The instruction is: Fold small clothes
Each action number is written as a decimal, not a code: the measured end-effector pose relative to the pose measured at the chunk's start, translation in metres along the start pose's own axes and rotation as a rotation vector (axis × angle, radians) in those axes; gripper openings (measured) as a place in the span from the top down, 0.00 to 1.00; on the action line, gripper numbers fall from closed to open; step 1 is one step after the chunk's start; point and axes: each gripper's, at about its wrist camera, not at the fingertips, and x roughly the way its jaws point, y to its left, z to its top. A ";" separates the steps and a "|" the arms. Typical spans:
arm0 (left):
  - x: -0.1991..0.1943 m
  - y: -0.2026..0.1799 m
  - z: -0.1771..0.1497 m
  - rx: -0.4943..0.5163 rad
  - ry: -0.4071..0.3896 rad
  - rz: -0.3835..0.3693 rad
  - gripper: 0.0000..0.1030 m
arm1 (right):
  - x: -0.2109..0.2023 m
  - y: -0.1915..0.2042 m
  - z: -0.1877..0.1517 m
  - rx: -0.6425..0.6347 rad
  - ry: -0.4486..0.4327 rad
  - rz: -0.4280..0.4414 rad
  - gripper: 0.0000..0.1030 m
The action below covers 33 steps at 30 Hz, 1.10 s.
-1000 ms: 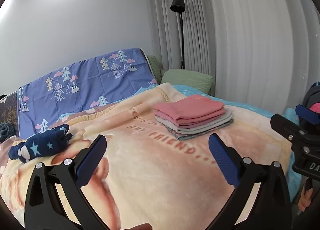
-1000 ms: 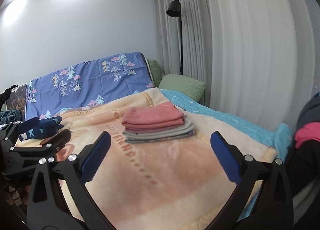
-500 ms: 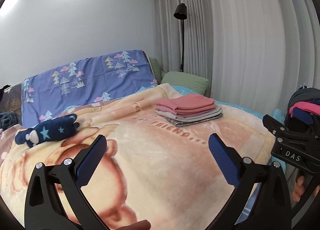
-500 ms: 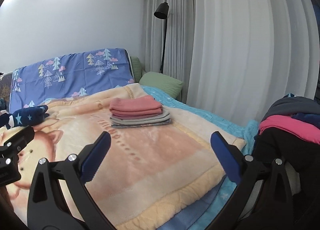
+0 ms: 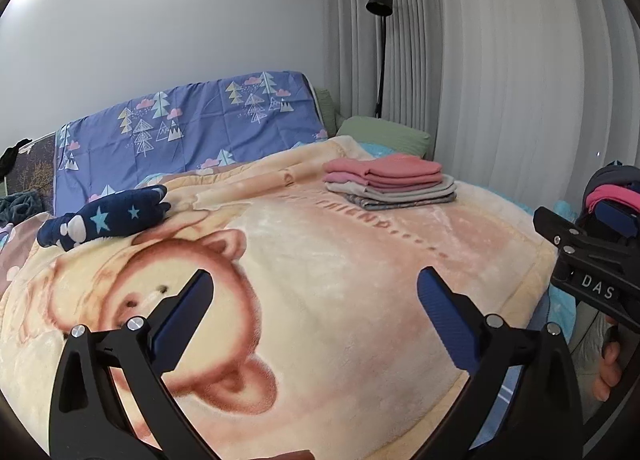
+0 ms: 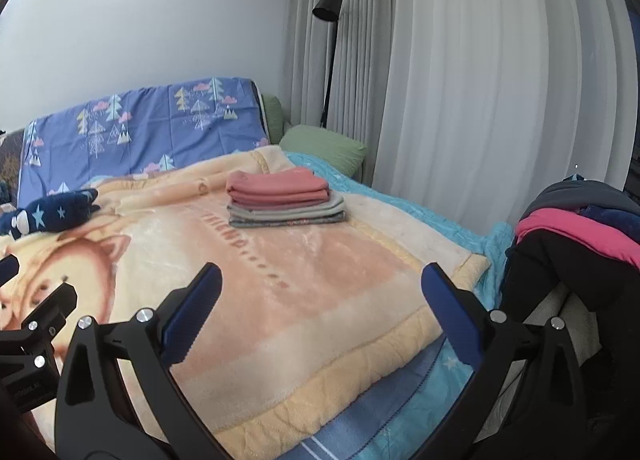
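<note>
A stack of folded clothes (image 5: 390, 182) (image 6: 285, 200), pink on top and grey below, lies far back on the cream pig-print blanket (image 5: 320, 280) (image 6: 280, 272). A pile of unfolded clothes (image 6: 576, 228) (image 5: 612, 188), pink, grey and dark blue over a black one, sits off the bed's right end. My left gripper (image 5: 314, 294) hangs open over the blanket's near part, with nothing between its blue pads. My right gripper (image 6: 320, 288) is open too, empty, near the blanket's front right corner. The right gripper's body (image 5: 588, 260) shows at the left wrist view's right edge.
A navy star-print soft item (image 5: 108, 220) (image 6: 52, 212) lies at the blanket's far left. A purple tree-print sheet (image 5: 188, 128) covers the headboard. A green pillow (image 6: 324, 144), black floor lamp (image 6: 328, 8) and grey curtains (image 6: 480, 100) stand behind. A hand (image 5: 608, 372) grips the right tool.
Both grippers have pulled back from the folded stack, which now looks smaller and farther. The right view has swung right, bringing the unfolded pile into sight. Both stayed open.
</note>
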 end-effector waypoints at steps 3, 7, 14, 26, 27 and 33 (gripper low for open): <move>0.003 0.000 -0.004 0.016 0.017 0.013 0.01 | 0.004 0.008 -0.005 -0.018 0.035 0.019 0.02; 0.009 0.002 -0.007 0.021 0.039 0.031 0.01 | 0.010 0.017 -0.008 -0.046 0.067 0.035 0.02; 0.014 0.010 -0.007 -0.007 0.056 0.037 0.01 | 0.015 0.021 -0.008 -0.038 0.086 0.039 0.02; 0.024 0.009 -0.014 -0.001 0.089 0.044 0.01 | 0.023 0.024 -0.010 -0.042 0.116 0.047 0.02; 0.024 0.008 -0.014 0.000 0.088 0.043 0.01 | 0.023 0.023 -0.010 -0.040 0.116 0.047 0.02; 0.024 0.007 -0.015 0.000 0.087 0.047 0.01 | 0.023 0.023 -0.011 -0.042 0.114 0.059 0.02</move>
